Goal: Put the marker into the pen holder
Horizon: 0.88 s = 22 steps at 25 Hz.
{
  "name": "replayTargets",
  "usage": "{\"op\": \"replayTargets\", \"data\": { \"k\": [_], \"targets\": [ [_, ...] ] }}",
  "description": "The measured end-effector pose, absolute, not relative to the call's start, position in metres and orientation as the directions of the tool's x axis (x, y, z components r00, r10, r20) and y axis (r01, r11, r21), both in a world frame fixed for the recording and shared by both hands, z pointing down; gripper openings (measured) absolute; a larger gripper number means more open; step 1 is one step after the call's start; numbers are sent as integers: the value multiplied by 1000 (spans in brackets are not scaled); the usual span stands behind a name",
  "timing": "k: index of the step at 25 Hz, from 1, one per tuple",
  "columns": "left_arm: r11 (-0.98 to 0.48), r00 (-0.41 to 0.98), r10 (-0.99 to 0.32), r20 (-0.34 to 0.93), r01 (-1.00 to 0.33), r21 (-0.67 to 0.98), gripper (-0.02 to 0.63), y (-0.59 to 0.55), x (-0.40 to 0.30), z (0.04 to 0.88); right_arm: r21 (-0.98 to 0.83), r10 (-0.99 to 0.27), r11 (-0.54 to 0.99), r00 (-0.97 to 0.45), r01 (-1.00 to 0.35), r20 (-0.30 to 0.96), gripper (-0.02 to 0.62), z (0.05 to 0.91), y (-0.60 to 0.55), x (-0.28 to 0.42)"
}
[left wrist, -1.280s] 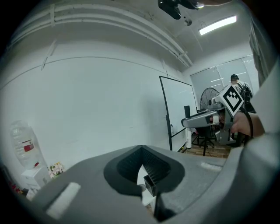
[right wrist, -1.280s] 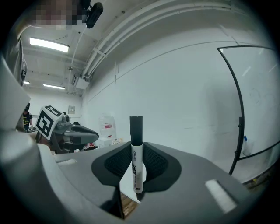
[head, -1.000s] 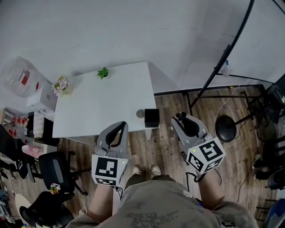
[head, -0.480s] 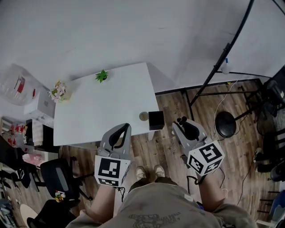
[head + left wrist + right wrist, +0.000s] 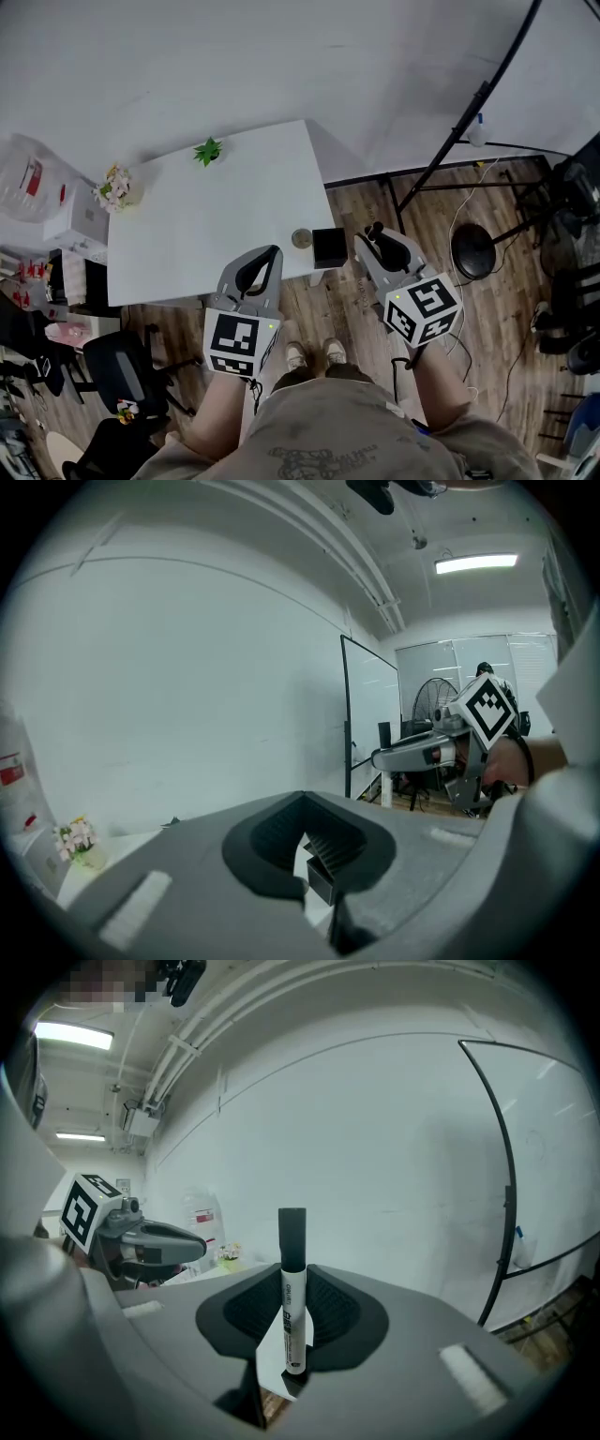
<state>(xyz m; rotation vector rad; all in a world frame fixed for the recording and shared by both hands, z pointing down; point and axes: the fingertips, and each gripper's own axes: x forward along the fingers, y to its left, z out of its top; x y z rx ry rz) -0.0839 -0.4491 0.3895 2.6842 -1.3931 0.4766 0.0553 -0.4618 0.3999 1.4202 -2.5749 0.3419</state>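
One marker (image 5: 293, 1288) upright in right hand-held gripper (image 5: 286, 1368), pen holder (image 5: 329, 247) seemingly near

L gripper (image 5: 312, 894) is filling the btm of the frame, its grey jaws meeting at the tips w/ nothing between them. Thru the loop of the dark pads a black pen holder (image 5: 321, 881) is showing, w/ white table (image 5: 141, 841) top behind it and stretching off to lower left. Flowers (image 5: 77, 836) are sitting at far left, near a clear container (image 5: 11, 771) w/ a red label. R gripper (image 5: 377, 758) is hovering mid right, pointing left, its marker cube (image 5: 487, 710) facing the cam. Ceiling light (image 5: 475, 563) is glowing upper right. White wall (image 5: 187, 686) is taking up the left half.
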Motion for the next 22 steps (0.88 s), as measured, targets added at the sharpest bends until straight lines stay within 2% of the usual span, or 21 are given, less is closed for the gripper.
{"op": "replayTargets", "data": {
  "k": [22],
  "targets": [
    [-588,532,-714,455,-808,22,0,-479,-89,477,-113,-722,491,-476,-864,501,104,570,-533,25]
  ]
}}
